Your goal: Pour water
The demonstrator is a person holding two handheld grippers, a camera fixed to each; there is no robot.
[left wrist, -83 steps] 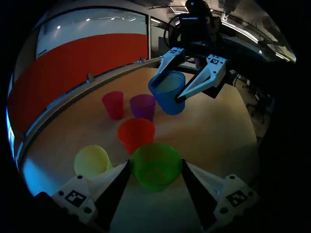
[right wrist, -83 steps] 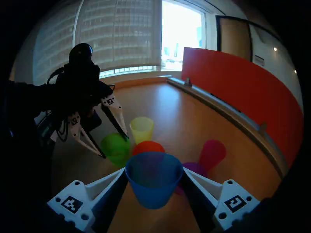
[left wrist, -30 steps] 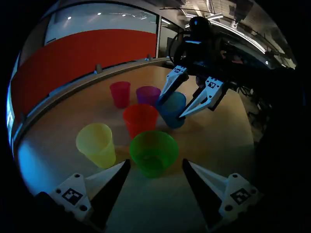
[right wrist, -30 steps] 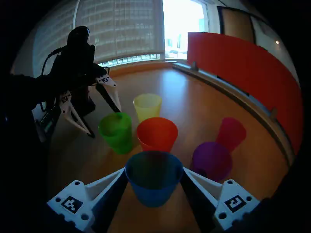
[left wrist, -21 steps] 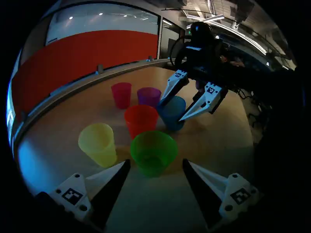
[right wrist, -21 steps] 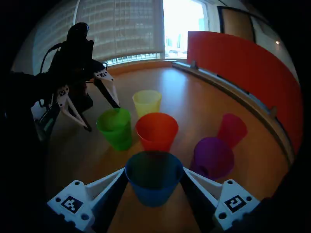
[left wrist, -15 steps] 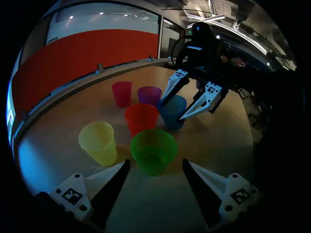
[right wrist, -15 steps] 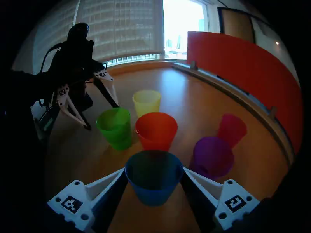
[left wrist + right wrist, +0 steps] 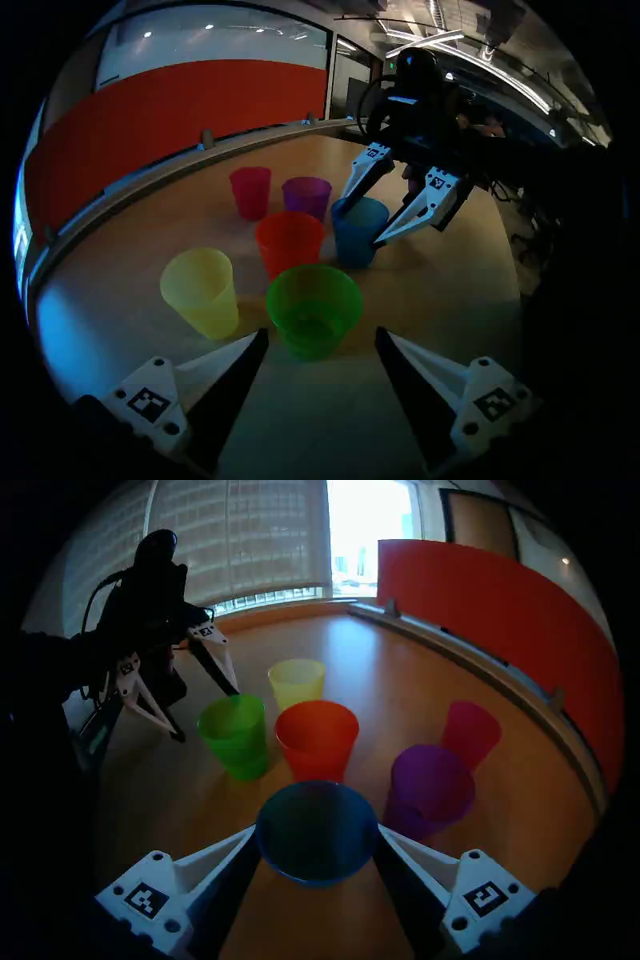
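Fingers (image 9: 210,861) of the right gripper (image 9: 318,829) gripped the blue cup (image 9: 318,852) on both sides; it stood upright on the table (image 9: 384,680), just beside the orange cup (image 9: 317,736). Left gripper (image 9: 320,331) was spread wide, holding nothing, with the green cup (image 9: 314,308) just ahead of its tips.

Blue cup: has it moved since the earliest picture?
Yes. The blue cup has come down: it hung tilted, higher than the purple cup, and now it seems to stand on the table beside the red cup.
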